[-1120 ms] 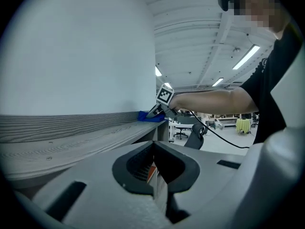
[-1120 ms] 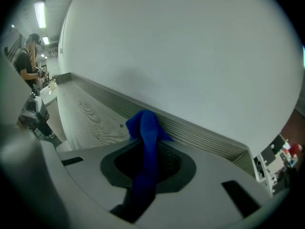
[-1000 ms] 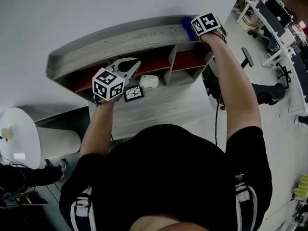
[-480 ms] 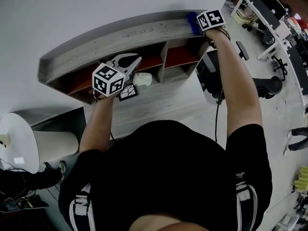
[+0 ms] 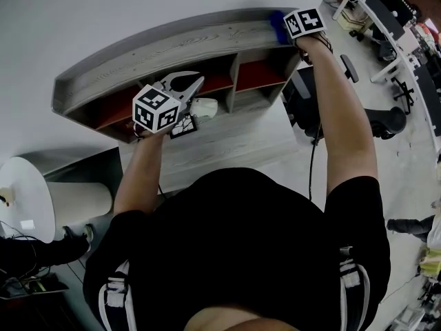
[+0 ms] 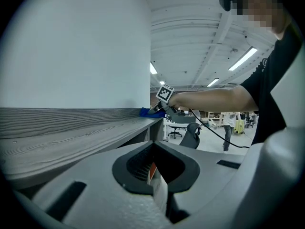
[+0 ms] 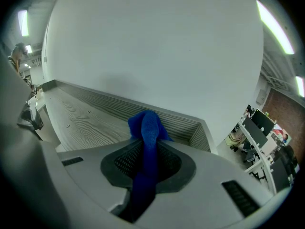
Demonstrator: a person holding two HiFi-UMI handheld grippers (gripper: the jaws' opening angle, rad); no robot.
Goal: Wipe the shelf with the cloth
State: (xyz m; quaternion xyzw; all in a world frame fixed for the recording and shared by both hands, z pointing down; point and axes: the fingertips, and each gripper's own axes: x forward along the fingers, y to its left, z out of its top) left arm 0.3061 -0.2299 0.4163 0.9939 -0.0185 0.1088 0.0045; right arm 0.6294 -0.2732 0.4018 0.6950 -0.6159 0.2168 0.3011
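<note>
Left arm pose: the person's bare left forearm (image 5: 140,174) reaches forward and holds the left gripper (image 5: 196,82) in front of the shelf's open compartments, with the jaw tips pointing up and right towards the top board.
Right arm pose: the bare right forearm (image 5: 341,119) is stretched out almost straight, with the right gripper (image 7: 149,146) at the far right end of the top board.
Left tool state: jaws together, nothing clamped; the tips sit just below the front edge of the top board.
Right tool state: jaws clamped on the small blue fabric cloth (image 7: 148,123).
Cloth appearance: deep blue and soft, bunched into a rounded fold that pokes out past the jaw tips; a narrow strip of it runs back down the seam between the jaws.
Cloth location: on the top board of the grey wood-grain shelf with red-backed compartments (image 5: 172,50), at its right end, near the ribbed raised lip along the back.
Shelf detail: a long top board bearing only the cloth, with upright dividers and a lower ledge beneath it.
Other items: a small white object (image 5: 205,107) and a square patterned marker card (image 5: 183,125) on the ledge, just beside the left gripper.
Hidden or unclear: the marker cube covers the right gripper's jaws in the head view. A red-and-white patch shows through the left jaws' oval opening and cannot be identified. Whether the cloth presses on the board cannot be told.
</note>
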